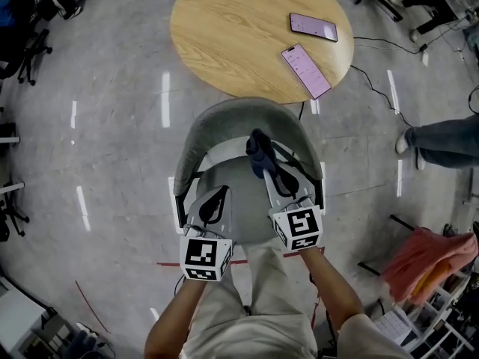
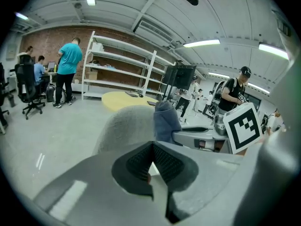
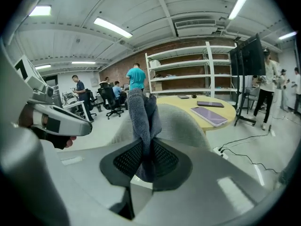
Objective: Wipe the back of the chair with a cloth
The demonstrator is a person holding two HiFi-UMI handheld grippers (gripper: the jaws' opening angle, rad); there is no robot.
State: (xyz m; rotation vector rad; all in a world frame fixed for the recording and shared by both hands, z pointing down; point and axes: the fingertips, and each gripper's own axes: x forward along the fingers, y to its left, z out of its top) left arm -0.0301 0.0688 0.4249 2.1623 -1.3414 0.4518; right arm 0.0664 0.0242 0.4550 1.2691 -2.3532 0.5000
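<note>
A grey chair (image 1: 224, 122) stands in front of me, its curved back (image 3: 181, 121) toward a round table. My right gripper (image 1: 263, 155) is shut on a blue-grey cloth (image 3: 143, 121), which sticks up from between the jaws just inside the chair back (image 2: 127, 124). The cloth (image 1: 258, 152) hangs over the seat (image 1: 243, 200), close to the back's inner face. My left gripper (image 1: 215, 204) hovers over the seat's left side with its jaws closed together and nothing between them. In the left gripper view the cloth (image 2: 165, 121) shows to the right of the chair back.
A round wooden table (image 1: 224, 28) carries phones (image 1: 305, 69) just beyond the chair. A cable (image 1: 378, 88) trails on the floor at right. A person's leg (image 1: 441, 140) stands at the right edge. Orange fabric (image 1: 426, 260) lies at lower right. Office chairs (image 1: 30, 43) stand at left.
</note>
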